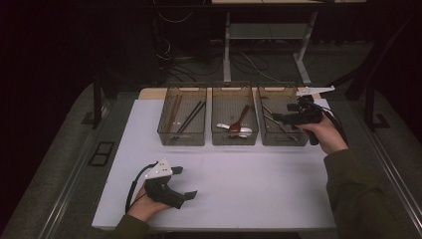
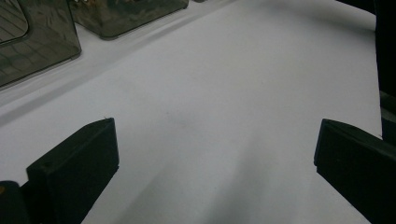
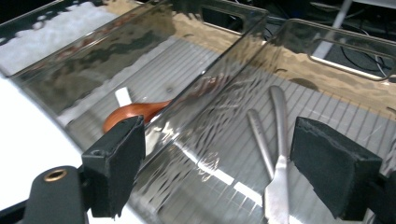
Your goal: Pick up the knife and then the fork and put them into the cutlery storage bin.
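Observation:
Three clear plastic bins stand in a row at the back of the white mat (image 1: 239, 174). The left bin (image 1: 182, 139) holds brown and black chopsticks (image 1: 188, 117). In the middle bin (image 1: 234, 139) lie a wooden spoon (image 1: 241, 116) (image 3: 135, 111) and a metal spoon (image 1: 234, 128). The right bin (image 1: 278, 140) (image 3: 327, 60) holds metal knives (image 3: 276, 154). My right gripper (image 1: 281, 116) (image 3: 224, 161) hovers open over that bin, jaws wide above the knives. Open and holding nothing, my left gripper (image 1: 185, 182) (image 2: 215, 154) rests low on the mat at the front left.
Two bins' walls (image 2: 37, 46) show at the far left of the left gripper view. Beyond the table are a desk frame (image 1: 303, 55) and loose cables (image 1: 249, 62) on the floor. The mat's front edge (image 1: 214, 228) lies close to my left hand.

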`<move>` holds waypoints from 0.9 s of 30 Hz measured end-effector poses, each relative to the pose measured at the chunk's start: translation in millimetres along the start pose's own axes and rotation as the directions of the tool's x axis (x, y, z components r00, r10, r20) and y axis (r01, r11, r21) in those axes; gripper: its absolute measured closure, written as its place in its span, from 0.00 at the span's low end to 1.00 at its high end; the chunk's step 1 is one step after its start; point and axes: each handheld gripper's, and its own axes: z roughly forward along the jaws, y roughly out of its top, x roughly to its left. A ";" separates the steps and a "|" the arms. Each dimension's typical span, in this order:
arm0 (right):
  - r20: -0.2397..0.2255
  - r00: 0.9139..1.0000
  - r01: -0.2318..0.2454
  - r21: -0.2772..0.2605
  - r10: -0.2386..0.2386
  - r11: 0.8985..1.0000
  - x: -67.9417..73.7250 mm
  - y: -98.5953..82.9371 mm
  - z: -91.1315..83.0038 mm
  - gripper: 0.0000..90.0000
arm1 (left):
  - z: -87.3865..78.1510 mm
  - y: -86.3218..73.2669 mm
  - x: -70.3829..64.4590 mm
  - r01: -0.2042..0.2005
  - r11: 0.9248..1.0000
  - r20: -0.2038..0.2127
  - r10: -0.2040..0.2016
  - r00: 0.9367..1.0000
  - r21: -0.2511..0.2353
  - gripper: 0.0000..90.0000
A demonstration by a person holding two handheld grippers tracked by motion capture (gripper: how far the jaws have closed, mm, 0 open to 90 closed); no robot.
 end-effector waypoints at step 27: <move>-0.080 0.995 0.056 -0.099 -0.064 0.993 50.0 -81.3 -55.8 0.20 | -5.7 -1.0 -0.5 0.008 1.000 -0.004 -0.008 1.000 -0.008 0.00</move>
